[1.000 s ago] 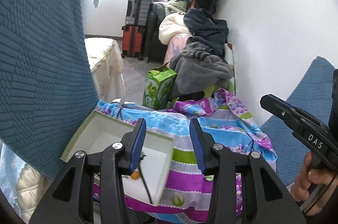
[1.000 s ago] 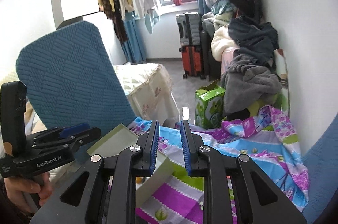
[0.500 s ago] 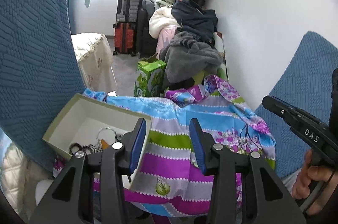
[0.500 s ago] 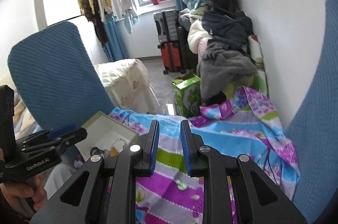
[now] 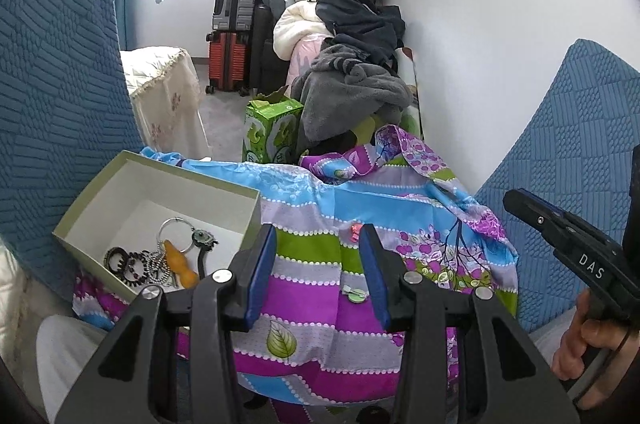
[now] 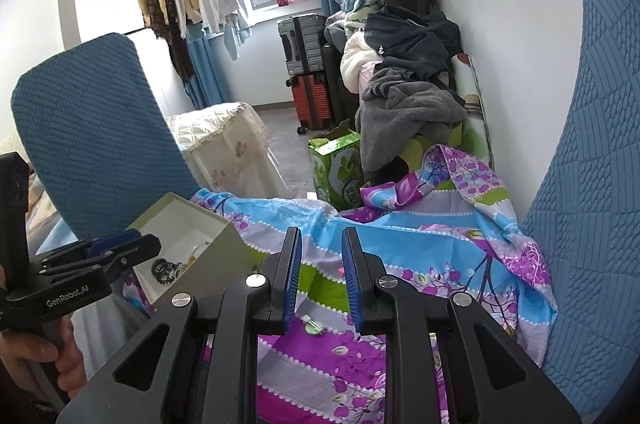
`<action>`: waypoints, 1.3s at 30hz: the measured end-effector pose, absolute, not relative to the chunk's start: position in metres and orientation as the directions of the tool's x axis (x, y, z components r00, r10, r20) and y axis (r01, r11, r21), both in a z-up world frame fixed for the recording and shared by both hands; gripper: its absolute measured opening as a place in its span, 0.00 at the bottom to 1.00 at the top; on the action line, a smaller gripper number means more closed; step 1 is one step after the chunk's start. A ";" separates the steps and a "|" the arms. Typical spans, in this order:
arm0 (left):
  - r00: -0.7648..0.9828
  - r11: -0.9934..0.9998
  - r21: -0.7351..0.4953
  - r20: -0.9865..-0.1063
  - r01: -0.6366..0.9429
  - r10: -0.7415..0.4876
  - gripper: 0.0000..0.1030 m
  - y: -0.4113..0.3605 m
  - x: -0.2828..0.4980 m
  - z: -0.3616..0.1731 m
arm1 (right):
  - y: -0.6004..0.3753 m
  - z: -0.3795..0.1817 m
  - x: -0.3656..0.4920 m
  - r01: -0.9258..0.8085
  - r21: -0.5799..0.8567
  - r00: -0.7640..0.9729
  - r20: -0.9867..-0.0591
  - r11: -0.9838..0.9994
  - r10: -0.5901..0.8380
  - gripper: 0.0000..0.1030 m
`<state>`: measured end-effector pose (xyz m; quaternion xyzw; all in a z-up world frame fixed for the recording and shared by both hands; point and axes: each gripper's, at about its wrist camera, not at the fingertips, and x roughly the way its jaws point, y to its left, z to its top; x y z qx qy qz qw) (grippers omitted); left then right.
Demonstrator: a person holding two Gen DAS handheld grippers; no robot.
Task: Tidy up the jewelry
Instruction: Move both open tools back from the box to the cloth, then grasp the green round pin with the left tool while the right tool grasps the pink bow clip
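Both the left tool (image 5: 318, 270) and right tool (image 6: 318, 278) hung released, grasping nothing. Right of the box (image 5: 240, 232) holding jewelry (image 5: 160, 260), a small clip (image 5: 354, 294) lay on the cloth (image 5: 304, 280).

**Occlusions and cut-offs**

The near corner of the box (image 5: 160, 184) is being hidden behind the left gripper (image 5: 318, 272). The jewelry pile (image 5: 152, 262) is being partly covered too; the pieces are too tangled to be told apart. In the right wrist view, most of the box floor is being blocked by its own wall. The small clip (image 6: 314, 324) is being rendered too small to be identified. The right gripper (image 5: 568, 236) is being cut off at the frame edge.
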<state>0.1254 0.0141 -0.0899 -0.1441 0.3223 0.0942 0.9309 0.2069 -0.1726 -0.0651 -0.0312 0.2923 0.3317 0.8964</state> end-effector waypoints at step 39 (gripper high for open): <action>0.635 0.942 -0.199 -0.772 -0.269 0.018 0.42 -0.051 0.203 -0.238 | -0.145 -0.230 0.358 -0.750 0.199 0.373 -0.660 0.631 0.652 0.25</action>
